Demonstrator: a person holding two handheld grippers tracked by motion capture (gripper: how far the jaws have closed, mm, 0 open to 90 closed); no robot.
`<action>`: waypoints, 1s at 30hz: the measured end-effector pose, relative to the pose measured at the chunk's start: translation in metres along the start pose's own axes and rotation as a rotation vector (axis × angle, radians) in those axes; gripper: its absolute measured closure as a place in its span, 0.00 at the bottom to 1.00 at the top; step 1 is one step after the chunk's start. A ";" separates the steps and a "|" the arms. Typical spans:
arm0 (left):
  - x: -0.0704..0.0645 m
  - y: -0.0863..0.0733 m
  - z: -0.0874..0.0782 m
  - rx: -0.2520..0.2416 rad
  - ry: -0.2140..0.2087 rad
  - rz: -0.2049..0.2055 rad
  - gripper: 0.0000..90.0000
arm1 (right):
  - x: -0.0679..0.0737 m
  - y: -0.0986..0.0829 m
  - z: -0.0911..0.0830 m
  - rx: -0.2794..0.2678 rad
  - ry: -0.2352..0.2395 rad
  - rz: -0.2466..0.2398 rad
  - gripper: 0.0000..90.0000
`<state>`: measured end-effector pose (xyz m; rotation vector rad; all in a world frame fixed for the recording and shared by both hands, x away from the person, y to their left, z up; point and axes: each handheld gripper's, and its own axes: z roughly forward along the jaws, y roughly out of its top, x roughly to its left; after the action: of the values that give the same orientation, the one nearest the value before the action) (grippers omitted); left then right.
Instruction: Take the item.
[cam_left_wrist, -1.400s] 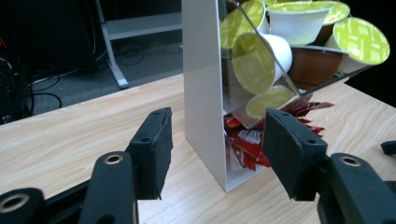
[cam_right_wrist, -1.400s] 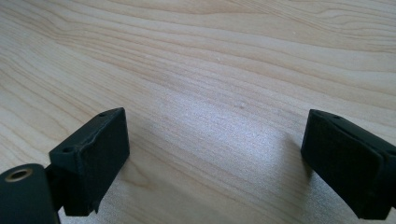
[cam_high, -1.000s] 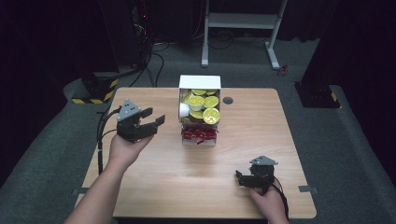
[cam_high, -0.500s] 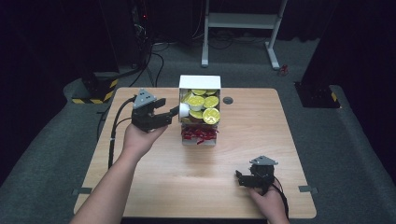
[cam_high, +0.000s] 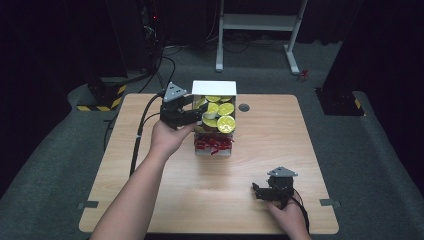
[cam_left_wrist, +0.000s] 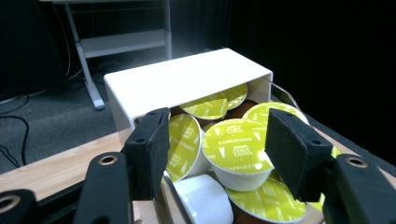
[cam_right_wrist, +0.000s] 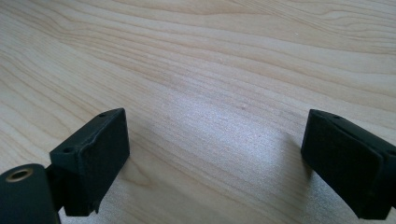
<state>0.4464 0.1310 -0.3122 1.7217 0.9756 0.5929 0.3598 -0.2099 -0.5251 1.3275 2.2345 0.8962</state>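
Your left gripper (cam_high: 192, 116) hangs released at the left edge of the white capsule holder (cam_high: 214, 88), jaws spread around nothing. Bare table (cam_high: 300, 130) lies open to the right. Your right gripper (cam_high: 260, 191) rests unclenched near the front edge. The left gripper view reads "CAPPUCCINO" on a yellow-lidded capsule (cam_left_wrist: 236, 147).

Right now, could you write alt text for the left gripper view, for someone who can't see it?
The open left gripper frames a yellow-lidded cappuccino capsule in a pile of similar capsules, which spill from a white box on a wooden table.
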 end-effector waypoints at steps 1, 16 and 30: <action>0.001 0.000 0.001 -0.002 0.003 -0.001 0.45 | 0.000 0.000 0.000 0.000 0.000 0.000 0.09; -0.009 -0.008 0.012 0.023 0.045 0.040 0.40 | 0.000 0.000 0.000 0.001 0.006 -0.012 0.09; -0.020 -0.018 0.012 0.039 0.031 0.088 0.39 | 0.000 0.000 0.000 0.002 0.005 -0.011 0.09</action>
<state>0.4386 0.1106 -0.3318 1.8023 0.9428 0.6631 0.3592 -0.2101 -0.5250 1.3140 2.2450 0.8954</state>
